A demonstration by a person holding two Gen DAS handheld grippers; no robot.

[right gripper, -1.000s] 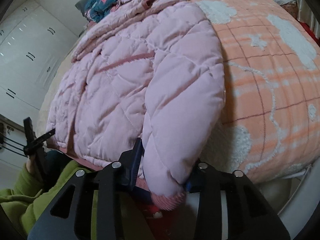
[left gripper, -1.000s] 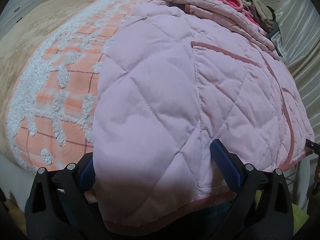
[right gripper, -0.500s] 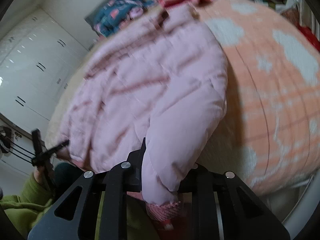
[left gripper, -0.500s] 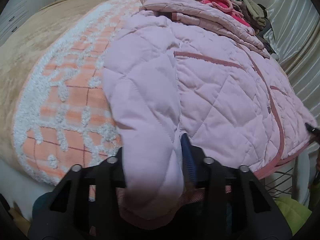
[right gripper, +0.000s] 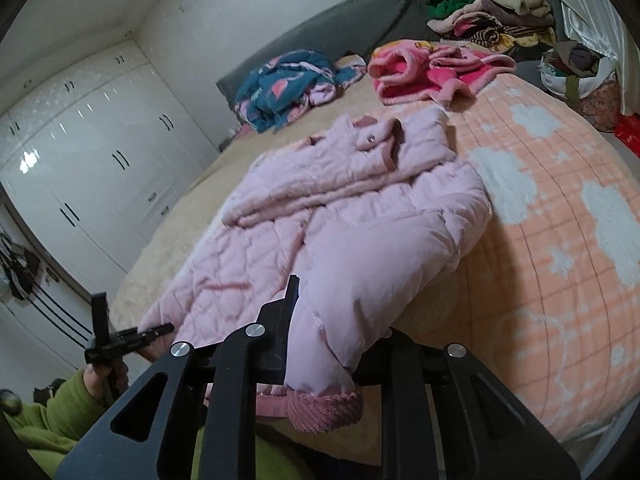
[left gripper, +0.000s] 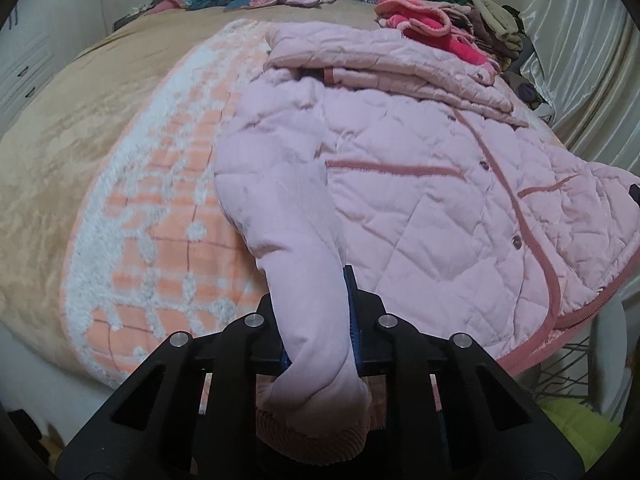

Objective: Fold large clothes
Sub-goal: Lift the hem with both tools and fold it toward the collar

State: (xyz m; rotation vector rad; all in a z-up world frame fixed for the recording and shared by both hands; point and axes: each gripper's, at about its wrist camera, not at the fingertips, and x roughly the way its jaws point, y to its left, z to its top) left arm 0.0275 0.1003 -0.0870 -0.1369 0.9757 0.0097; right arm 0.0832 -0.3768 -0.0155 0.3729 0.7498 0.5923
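Note:
A pink quilted jacket [left gripper: 420, 184] lies front-up on the bed, collar away from me. In the left wrist view its sleeve [left gripper: 296, 248] runs down between my left gripper's [left gripper: 316, 312] fingers. The jaws are closing down tight and the pads press the fabric just above the ribbed cuff [left gripper: 312, 440]. In the right wrist view the jacket [right gripper: 340, 184] spreads to the left, and my right gripper [right gripper: 336, 324] is shut on the other sleeve [right gripper: 360, 264] near its cuff [right gripper: 324, 408]. Both sleeve ends are lifted off the bed. The left gripper [right gripper: 120, 336] also shows at the jacket's far hem.
An orange-and-white checked blanket [right gripper: 560, 240] over a beige one [left gripper: 80, 128] covers the bed. A pink fleece garment [right gripper: 432, 68], a blue patterned one [right gripper: 288, 84] and a clothes pile [right gripper: 492, 8] lie near the headboard. White wardrobes [right gripper: 80, 160] stand at left; a green sleeve [right gripper: 48, 412] is below.
Both grippers closed on a sleeve end each and rose, pulling the sleeves up off the bed. Both views tilted upward, showing more of the room.

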